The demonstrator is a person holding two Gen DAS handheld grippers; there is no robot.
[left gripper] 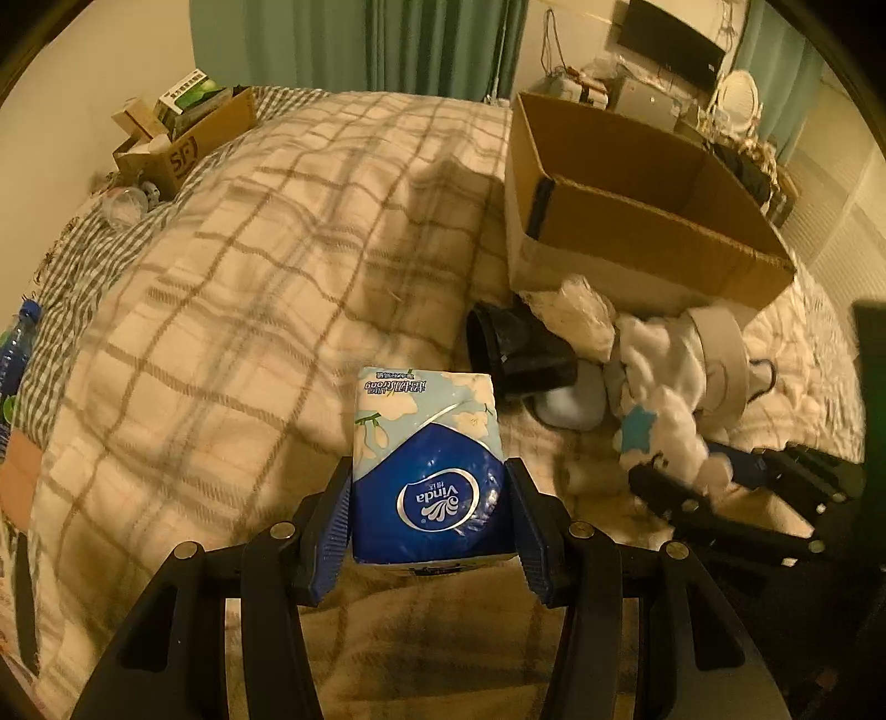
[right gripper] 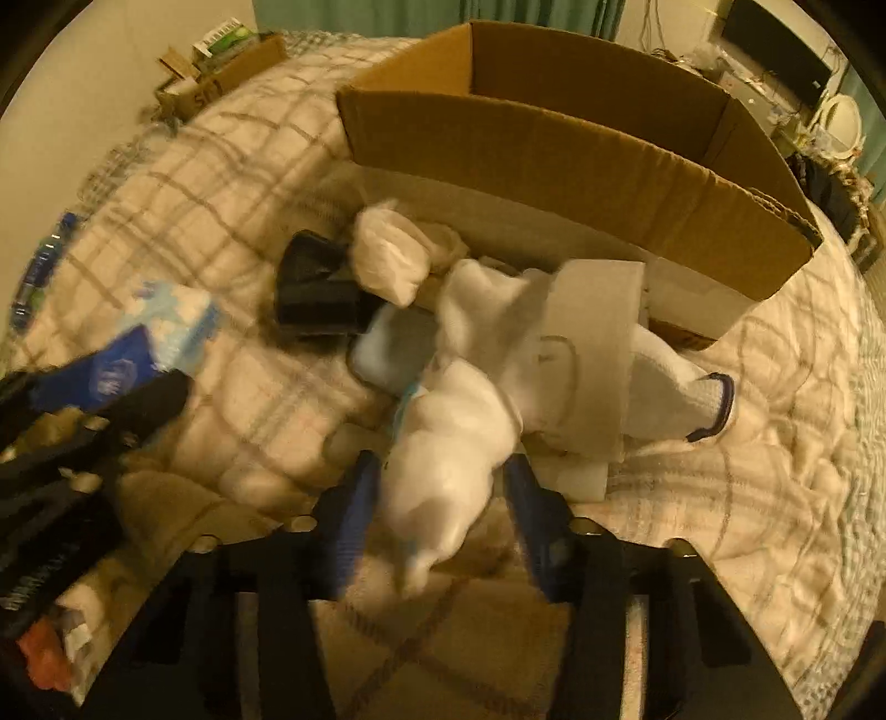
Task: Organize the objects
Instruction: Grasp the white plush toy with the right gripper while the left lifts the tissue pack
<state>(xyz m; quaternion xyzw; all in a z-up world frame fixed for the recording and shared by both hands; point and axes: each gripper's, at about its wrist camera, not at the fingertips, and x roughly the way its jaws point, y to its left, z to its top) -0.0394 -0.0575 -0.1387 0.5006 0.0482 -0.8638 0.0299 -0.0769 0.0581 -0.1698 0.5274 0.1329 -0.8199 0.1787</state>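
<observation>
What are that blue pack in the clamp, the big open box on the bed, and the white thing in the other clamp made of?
Tissue pack: thin glossy plastic film, judging by its shiny, crinkled printed wrap.
Cardboard box: brown corrugated cardboard, matte, with a fluted edge showing along its rim.
White sock: soft knit fabric, likely cotton; it is fuzzy and limp, though blur leaves the weave unclear.

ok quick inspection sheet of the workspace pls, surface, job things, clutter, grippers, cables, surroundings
surface: plaid quilted bedspread, rumpled.
job's things: blue Vinda tissue pack; white plush toy; open brown cardboard box; black cup on its side; white socks.
clutter: small cardboard box of packets; blue plastic bottle.
grippers: left gripper fingers shut on the tissue pack; right gripper fingers either side of the plush toy, contact blurred.
cables: wires on the far wall.
surroundings: green curtains; dark screen.
</observation>
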